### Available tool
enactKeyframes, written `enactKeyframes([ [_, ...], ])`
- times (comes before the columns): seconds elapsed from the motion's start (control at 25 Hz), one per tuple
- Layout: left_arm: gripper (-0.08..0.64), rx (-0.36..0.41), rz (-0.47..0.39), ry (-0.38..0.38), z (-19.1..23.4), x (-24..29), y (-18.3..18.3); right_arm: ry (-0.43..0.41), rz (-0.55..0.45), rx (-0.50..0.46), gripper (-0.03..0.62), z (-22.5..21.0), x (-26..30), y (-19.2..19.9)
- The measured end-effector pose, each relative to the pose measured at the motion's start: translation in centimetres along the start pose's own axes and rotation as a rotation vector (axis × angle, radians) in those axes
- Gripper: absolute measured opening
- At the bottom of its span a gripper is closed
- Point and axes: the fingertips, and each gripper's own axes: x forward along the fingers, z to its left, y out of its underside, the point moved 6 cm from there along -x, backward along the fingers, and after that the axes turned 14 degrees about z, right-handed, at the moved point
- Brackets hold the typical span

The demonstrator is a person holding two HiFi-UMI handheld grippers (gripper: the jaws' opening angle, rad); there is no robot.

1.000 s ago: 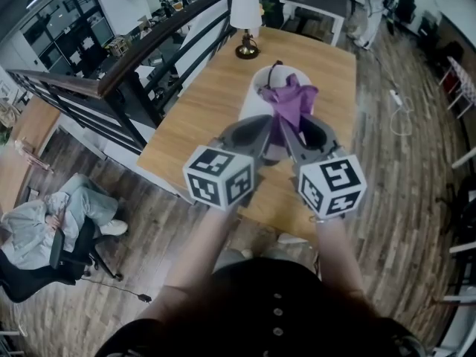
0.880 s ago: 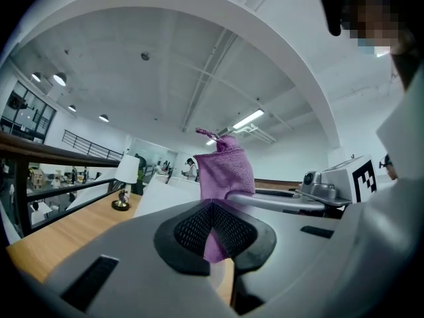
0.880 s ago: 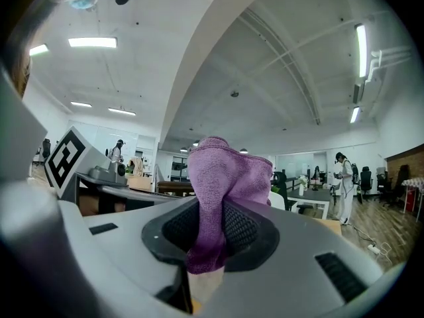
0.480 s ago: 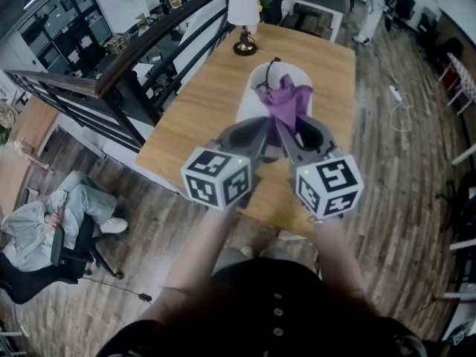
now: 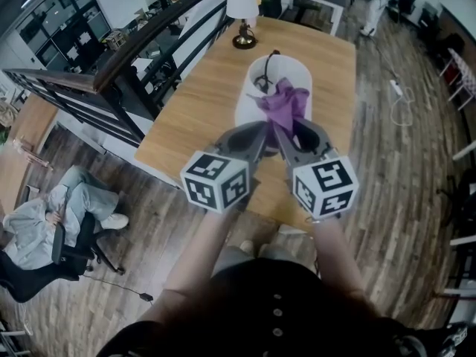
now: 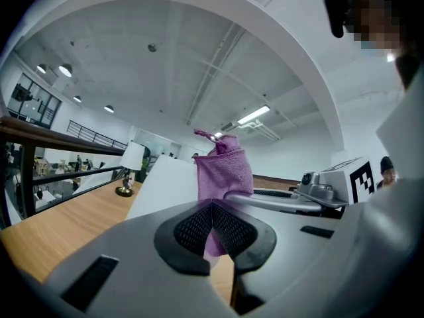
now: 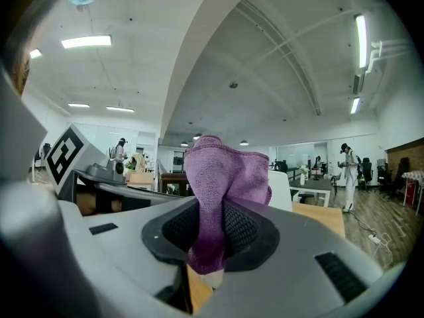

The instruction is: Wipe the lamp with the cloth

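Observation:
A purple cloth (image 5: 283, 104) hangs bunched above a white oval bin (image 5: 250, 95) on the wooden table (image 5: 201, 117). My left gripper (image 5: 262, 134) and right gripper (image 5: 285, 134) meet side by side, and both are shut on the cloth's lower part. In the left gripper view the cloth (image 6: 224, 169) rises from the left gripper (image 6: 213, 228). In the right gripper view the right gripper (image 7: 209, 236) pinches a thick fold of the cloth (image 7: 222, 174). The lamp (image 5: 242, 11), with a white shade and a brass base, stands at the table's far left corner, well beyond both grippers; the lamp (image 6: 130, 168) shows small in the left gripper view.
A dark railing (image 5: 141, 47) runs along the table's left side, with a drop to a lower floor where a person (image 5: 44, 222) sits in a chair. Something dark (image 5: 266, 71) lies inside the bin. A white cable (image 5: 401, 106) lies on the floor to the right.
Both grippers keep their hold on the cloth. The table, bin and lamp have slid a little up the frame, and the cloth now sits slightly lower against the bin.

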Motion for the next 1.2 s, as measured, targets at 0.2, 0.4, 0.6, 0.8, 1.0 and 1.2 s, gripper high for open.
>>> enactKeyframes([
  [0.2,0.011,-0.020,0.021,0.002,0.2,0.2,1.1,-0.012,0.023,0.015,0.081,0.1,0.5,1.2],
  [0.4,0.011,-0.030,0.038,-0.002,0.3,0.0,1.8,-0.024,0.050,0.030,0.081,0.3,0.5,2.5],
  [0.6,0.011,-0.048,0.061,-0.004,0.1,0.2,3.0,-0.032,0.073,0.038,0.081,0.5,0.5,3.6],
  [0.8,0.011,-0.064,0.091,-0.002,0.4,0.7,4.1,-0.044,0.105,0.050,0.081,0.6,1.1,4.8],
  [1.0,0.011,-0.080,0.125,-0.007,0.6,1.0,5.5,-0.056,0.132,0.063,0.081,0.8,1.4,6.2],
  [1.2,0.011,-0.093,0.146,-0.008,0.5,1.3,6.7,-0.067,0.156,0.078,0.081,1.0,1.7,7.5],
])
